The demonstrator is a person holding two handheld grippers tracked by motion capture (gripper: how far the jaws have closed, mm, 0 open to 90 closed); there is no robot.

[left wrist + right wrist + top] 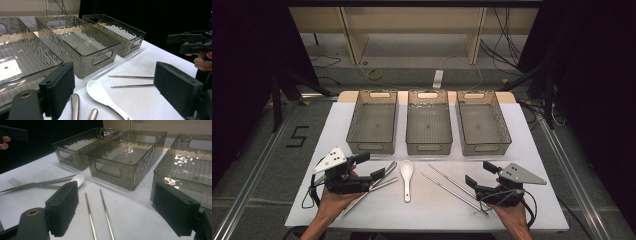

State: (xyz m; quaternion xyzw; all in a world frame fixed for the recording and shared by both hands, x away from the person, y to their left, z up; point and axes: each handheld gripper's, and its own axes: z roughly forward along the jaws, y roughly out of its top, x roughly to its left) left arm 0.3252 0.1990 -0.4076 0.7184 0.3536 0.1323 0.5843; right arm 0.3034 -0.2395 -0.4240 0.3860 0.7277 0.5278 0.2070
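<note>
A: Two hand-held black two-jaw grippers hover low over the white table [532, 150]; the left gripper [367, 166] has its jaws spread wide with nothing between the pads, and just beyond its tips lie a metal fork and knife [379, 184], crossed and slanting toward the person; in the left gripper view the rounded handle ends of that cutlery [75, 105] sit right by the left jaw, apart from it.

B: And the right gripper [478, 173]?

A: Also spread wide and holding nothing; the pair of thin metal chopsticks [454, 187] lies just beside it on the table, slanting from near the middle bin down toward the right hand [512, 212]; in the right gripper view the chopsticks [100, 215] run up between the two jaws, flat on the table, not touched by either pad.

B: What lies between the two sets?

A: One white ceramic soup spoon [406, 177], bowl toward the bins, near the fork and knife and apart from the chopsticks; behind it stand three smoky translucent plastic bins [428, 127] in a row, side by side.

B: Any writing?

A: A dark figure "5" [298, 136] is marked on the grey floor left of the table; I can read no labels on the bins or the grippers.
</note>
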